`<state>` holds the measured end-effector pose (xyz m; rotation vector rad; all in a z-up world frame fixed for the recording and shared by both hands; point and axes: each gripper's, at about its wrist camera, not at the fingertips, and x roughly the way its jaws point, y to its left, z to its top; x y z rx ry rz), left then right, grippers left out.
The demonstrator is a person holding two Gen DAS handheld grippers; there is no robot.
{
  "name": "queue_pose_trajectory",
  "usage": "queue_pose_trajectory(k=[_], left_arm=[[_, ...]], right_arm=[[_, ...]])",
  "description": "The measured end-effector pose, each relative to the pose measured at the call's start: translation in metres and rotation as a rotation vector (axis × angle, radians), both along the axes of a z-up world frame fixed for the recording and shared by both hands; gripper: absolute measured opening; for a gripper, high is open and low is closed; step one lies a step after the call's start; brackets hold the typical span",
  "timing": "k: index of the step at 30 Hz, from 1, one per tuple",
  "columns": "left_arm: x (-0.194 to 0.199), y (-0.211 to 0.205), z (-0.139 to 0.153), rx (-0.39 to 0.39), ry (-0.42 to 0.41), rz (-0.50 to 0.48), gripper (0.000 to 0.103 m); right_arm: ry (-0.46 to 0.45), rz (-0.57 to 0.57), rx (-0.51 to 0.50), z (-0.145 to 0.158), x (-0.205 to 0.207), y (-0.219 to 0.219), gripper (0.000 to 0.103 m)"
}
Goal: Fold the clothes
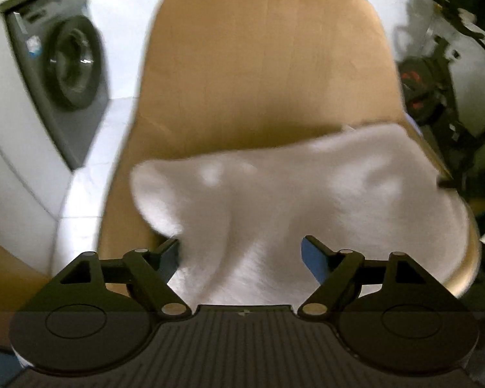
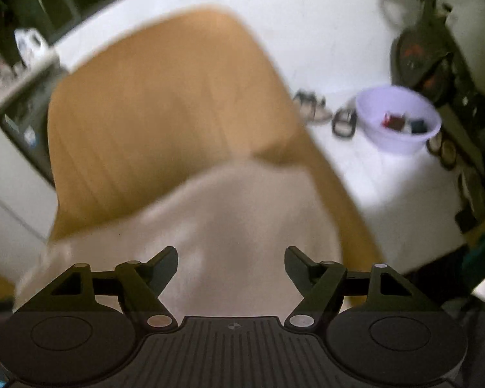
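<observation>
A white fluffy cloth [image 1: 307, 194] lies spread on the seat of a tan wooden chair [image 1: 268, 64]. My left gripper [image 1: 241, 252] is open, its jaws wide apart just above the near part of the cloth. In the right wrist view the same cloth [image 2: 242, 226] covers the chair seat [image 2: 165, 113], blurred by motion. My right gripper [image 2: 231, 262] is open and empty above the cloth's near edge. Neither gripper holds the cloth.
A grey washing machine [image 1: 61, 68] stands to the left of the chair. A lilac basin [image 2: 401, 119] with small items sits on the white floor at the right, next to sandals [image 2: 313, 106]. Dark clutter [image 1: 436, 90] lines the right wall.
</observation>
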<state>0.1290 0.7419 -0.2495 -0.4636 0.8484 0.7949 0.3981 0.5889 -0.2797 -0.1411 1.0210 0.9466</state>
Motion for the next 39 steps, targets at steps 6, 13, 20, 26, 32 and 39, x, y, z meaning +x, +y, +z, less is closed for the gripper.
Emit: queue_pose_trajectory(k=[6, 13, 20, 26, 32, 39], left_arm=[[-0.003, 0.060, -0.016, 0.033, 0.140, 0.114, 0.081], [0.016, 0.048, 0.026, 0.114, 0.127, 0.126, 0.081], [0.055, -0.018, -0.014, -0.056, 0.135, -0.099, 0.089], [0.063, 0.000, -0.076, -0.152, 0.199, -0.045, 0.098], [0.081, 0.012, -0.088, -0.118, 0.245, -0.110, 0.103], [0.080, 0.021, -0.090, -0.156, 0.208, -0.022, 0.103]], right_arm=[[0.046, -0.035, -0.122, -0.051, -0.007, 0.018, 0.074], [-0.045, 0.053, -0.193, -0.053, -0.019, 0.035, 0.081], [-0.048, 0.049, -0.232, -0.052, -0.018, 0.031, 0.102], [-0.087, 0.156, -0.327, -0.085, -0.031, 0.058, 0.102], [-0.053, 0.177, -0.338, -0.106, -0.020, 0.077, 0.102], [-0.022, 0.203, -0.323, -0.111, -0.015, 0.083, 0.102]])
